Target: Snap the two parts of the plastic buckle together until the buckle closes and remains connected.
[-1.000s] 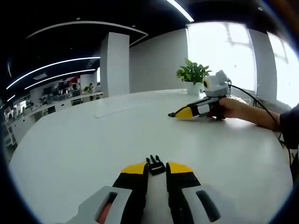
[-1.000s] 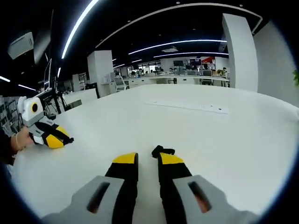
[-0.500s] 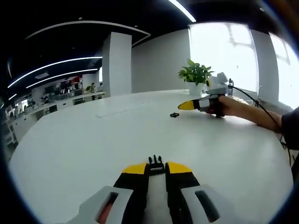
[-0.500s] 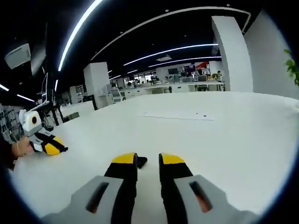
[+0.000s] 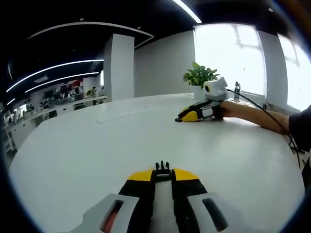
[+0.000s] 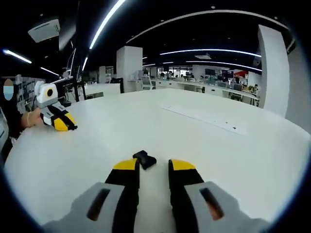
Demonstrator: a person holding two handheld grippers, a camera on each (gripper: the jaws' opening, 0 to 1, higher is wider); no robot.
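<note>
While the left hand-held gripper [image 5: 163, 175] pinches the pronged buckle half [image 5: 163, 168], the right hand-held gripper [image 6: 153, 166] stands narrowly parted around the socket half [image 6: 145, 159] on the tabletop [image 6: 204, 141]; closing off-centre could flick it away.

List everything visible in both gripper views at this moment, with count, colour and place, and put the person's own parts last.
pronged buckle part: 1, black, on the table between the left hand-held gripper's jaw tips
socket buckle part: 1, black, on the table just ahead of the right hand-held gripper's jaw tips
table: 1, white, under both buckle parts
potted plant: 1, green leaves in a white pot, far edge of the table by the window
bottle: 1, clear, by the window
pillar: 1, white, beyond the table
left hand-held gripper: 1, black with yellow tips, jaws close around the pronged part
right hand-held gripper: 1, black with yellow tips, jaws apart
person's forearm: 1, resting on the table behind the right hand-held gripper
</note>
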